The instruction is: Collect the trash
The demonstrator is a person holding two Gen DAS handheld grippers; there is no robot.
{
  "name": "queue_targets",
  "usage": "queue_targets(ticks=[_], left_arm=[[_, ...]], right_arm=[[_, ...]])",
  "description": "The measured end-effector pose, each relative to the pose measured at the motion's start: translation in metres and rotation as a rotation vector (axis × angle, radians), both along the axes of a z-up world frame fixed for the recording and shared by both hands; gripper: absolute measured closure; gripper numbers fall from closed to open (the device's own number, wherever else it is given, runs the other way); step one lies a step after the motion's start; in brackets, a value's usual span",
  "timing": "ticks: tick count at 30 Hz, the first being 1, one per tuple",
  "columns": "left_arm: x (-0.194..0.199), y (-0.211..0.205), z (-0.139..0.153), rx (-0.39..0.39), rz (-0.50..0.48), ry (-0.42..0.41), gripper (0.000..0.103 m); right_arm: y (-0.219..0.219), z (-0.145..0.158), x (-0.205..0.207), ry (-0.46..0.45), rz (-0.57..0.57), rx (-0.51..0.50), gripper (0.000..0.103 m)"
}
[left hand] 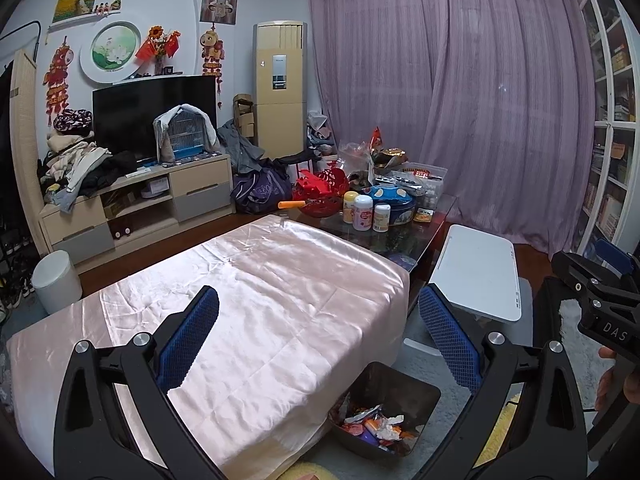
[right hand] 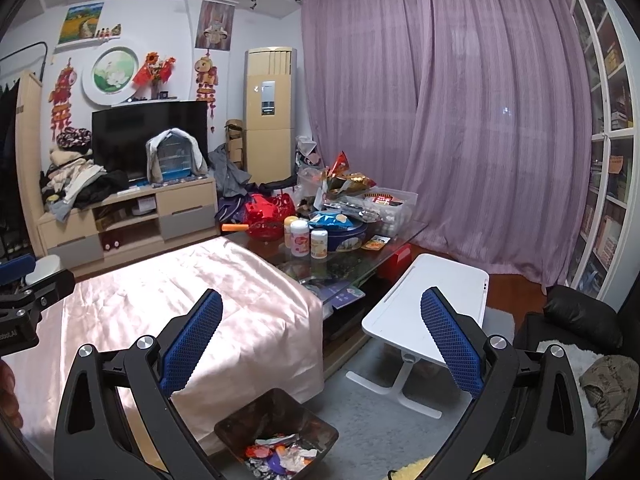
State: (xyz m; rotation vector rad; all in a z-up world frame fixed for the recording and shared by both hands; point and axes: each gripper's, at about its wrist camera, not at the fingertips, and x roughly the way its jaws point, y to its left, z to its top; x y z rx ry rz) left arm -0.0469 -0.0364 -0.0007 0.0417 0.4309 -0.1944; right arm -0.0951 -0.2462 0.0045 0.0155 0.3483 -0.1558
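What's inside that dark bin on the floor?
The bin holds crumpled wrappers in white, red, orange and purple, piled at the bottom. Anything under that pile is covered, so it cannot be seen. Both grippers are open and hold nothing.

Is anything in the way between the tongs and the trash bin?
Nothing visible. The trash bin sits open on the floor beside the pink-covered table, below both empty, open tongs: left, right.
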Motion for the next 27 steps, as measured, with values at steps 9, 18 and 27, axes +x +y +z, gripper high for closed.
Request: queue_targets(ticks=[9,18,27], left_arm=[[0.0002,0.0003,0.0004,0.0,0.0,-0.001,0.008],[0.0005,0.0013,0.0006,-0.007,0.004,0.001,0.008],[0.0004,0.0041,0.0009,-0.009,0.008,0.004,0.008]], right_arm=[[0.0043,0.0,0.0001,0.004,0.012,0.004,0.003],[0.003,-0.0005,0.0023,0.005,0.013,0.009,0.003],[-0.0001,-0.0018,0.0039,0.009,0.012,0.008,0.003]])
